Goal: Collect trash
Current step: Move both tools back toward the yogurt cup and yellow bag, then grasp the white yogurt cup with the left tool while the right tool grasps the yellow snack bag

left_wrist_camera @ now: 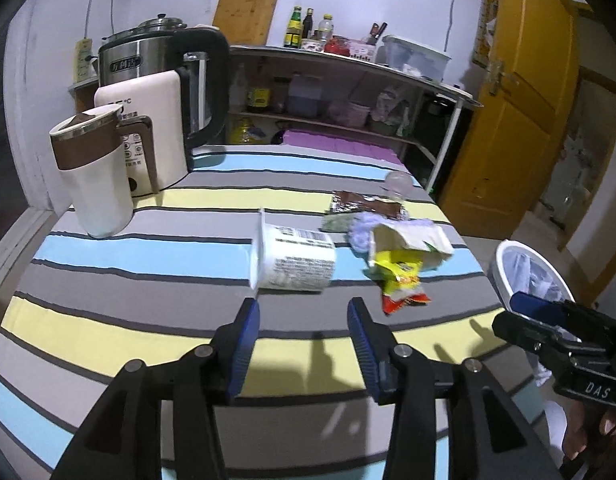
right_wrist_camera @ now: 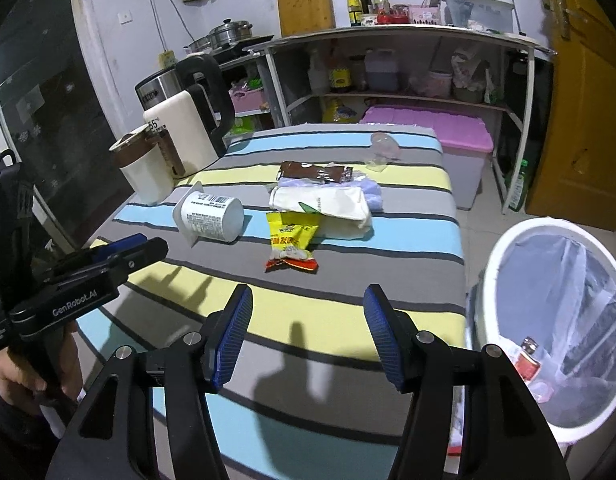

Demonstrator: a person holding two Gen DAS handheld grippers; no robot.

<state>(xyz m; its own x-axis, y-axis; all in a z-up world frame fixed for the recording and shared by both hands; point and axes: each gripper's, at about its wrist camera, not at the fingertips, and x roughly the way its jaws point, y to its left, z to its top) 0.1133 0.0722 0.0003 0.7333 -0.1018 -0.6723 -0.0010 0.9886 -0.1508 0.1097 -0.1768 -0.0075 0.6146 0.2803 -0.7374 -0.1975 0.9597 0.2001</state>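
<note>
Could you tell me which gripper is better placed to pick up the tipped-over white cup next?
Probably the left. The left gripper is open and lined up just short of the white cup. The right gripper is also open, but it sits nearer the trash bin, with the cup off to its left.

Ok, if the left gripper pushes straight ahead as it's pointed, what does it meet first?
Most likely the white plastic cup lying on its side, just ahead of the open left gripper; depth is uncertain.

Striped table (right_wrist_camera: 348, 312) — tipped cup (right_wrist_camera: 212, 218), wrappers (right_wrist_camera: 292, 244), kettles (right_wrist_camera: 188, 132), possibly tissue.
</note>
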